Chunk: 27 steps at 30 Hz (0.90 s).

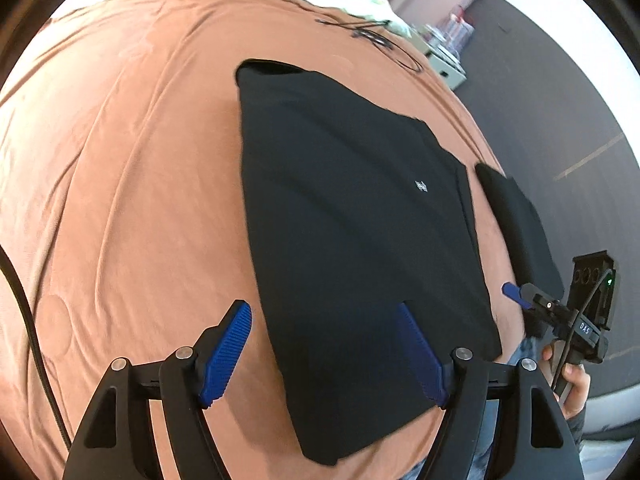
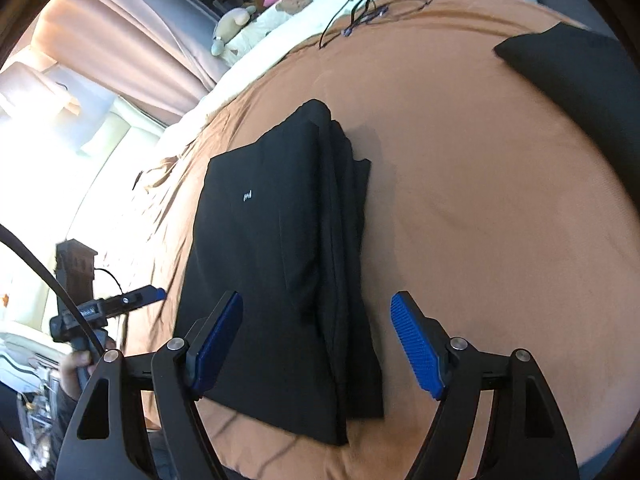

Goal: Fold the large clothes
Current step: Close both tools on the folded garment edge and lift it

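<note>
A black garment [image 1: 352,232] with a small white logo lies folded into a long strip on the orange bedspread [image 1: 132,184]. It also shows in the right wrist view [image 2: 272,264], with stacked folded layers along its right edge. My left gripper [image 1: 324,352] is open and empty above the garment's near left edge. My right gripper [image 2: 318,344] is open and empty above the garment's near right edge. The right gripper shows in the left wrist view [image 1: 516,294] past the garment's right side. The left gripper shows in the right wrist view [image 2: 154,294] at its left side.
A second folded black cloth [image 1: 516,216] lies near the bed's right edge, also in the right wrist view [image 2: 580,92]. Thin black cables [image 2: 360,12] lie at the far end of the bedspread. White bedding with soft toys [image 2: 280,4] is beyond. Dark floor [image 1: 560,120] is to the right.
</note>
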Available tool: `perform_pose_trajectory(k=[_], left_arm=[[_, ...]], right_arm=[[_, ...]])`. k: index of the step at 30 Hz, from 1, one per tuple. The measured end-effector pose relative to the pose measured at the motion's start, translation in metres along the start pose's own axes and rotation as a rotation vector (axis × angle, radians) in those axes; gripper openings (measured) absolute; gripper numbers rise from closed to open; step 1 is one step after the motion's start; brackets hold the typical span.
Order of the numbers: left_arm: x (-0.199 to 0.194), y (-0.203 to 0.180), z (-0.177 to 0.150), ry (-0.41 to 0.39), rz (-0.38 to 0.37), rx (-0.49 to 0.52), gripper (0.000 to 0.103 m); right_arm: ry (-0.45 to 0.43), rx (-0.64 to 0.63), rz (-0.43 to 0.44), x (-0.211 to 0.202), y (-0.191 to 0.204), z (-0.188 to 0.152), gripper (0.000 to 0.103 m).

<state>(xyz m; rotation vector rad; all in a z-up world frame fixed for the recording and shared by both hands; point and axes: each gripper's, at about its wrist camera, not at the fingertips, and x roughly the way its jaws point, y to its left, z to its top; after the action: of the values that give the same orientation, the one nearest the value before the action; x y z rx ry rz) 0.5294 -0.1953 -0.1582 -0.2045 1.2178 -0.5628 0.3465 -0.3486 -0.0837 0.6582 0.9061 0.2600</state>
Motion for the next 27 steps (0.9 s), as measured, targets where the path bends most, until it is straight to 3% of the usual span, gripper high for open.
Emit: perform_pose_trajectory(k=[17, 23, 27], left_arm=[[0.053, 0.042, 0.047, 0.021, -0.1, -0.094, 0.076], [0.061, 0.055, 0.055, 0.016, -0.134, -0.117, 0.076], [0.073, 0.056, 0.064, 0.022, -0.159, -0.143, 0.076]], right_arm=[[0.172, 0.072, 0.053, 0.083, -0.044, 0.07, 0.078], [0.157, 0.149, 0.166, 0.085, -0.071, 0.08, 0.078], [0.164, 0.104, 0.178, 0.087, -0.069, 0.083, 0.078]])
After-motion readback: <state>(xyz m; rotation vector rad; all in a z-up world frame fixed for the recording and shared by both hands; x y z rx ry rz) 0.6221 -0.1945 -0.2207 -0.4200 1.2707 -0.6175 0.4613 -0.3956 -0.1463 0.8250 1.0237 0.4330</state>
